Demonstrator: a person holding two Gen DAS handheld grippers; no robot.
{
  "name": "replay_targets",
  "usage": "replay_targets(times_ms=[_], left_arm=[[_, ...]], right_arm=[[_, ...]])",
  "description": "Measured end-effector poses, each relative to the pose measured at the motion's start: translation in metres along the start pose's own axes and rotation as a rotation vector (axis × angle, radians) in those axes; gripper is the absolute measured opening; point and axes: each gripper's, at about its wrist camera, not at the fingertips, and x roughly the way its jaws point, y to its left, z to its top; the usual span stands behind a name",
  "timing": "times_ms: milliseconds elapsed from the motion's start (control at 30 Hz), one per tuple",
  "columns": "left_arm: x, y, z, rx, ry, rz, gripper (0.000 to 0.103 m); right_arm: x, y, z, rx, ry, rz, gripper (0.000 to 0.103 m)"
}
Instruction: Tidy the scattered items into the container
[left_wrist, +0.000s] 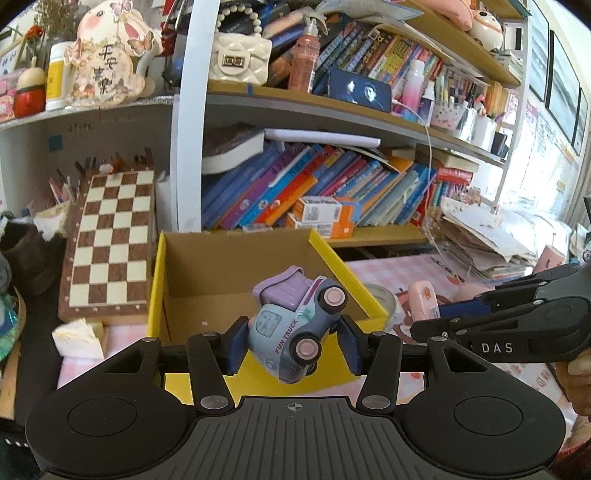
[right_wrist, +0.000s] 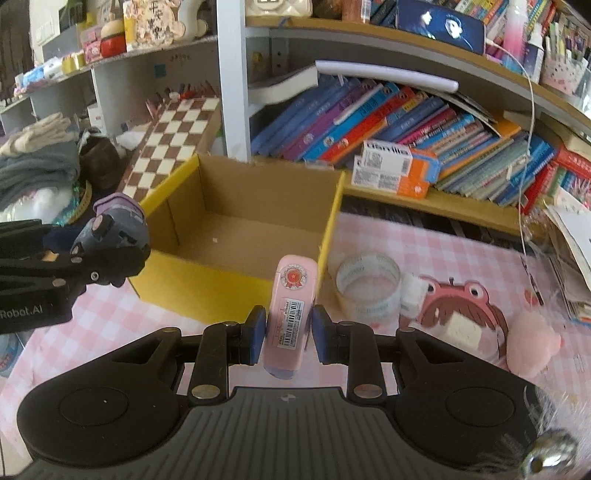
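Left wrist: jaws grip blue-lilac toy truck (left_wrist: 295, 328); right jaws clamp pink case (right_wrist: 290, 314).

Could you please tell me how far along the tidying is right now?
Nothing is in the box yet. The left gripper holds the toy truck; the right gripper holds a pink case. The tape roll and pink plush remain on the table.
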Motion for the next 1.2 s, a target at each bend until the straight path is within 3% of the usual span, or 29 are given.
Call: replay_targets(times_ms=[833,1200], left_arm=[[0.062,0.03,0.029,0.014,0.054,0.071,0.05],[0.087,0.038,0.027,0.033,0.1,0.099,0.05]], right_arm=[[0.061,-0.005,0.051,-0.011,-0.001,0.092,0.026],[0.088,-0.005,0.056,-0.015,0.04,0.115,0.026]])
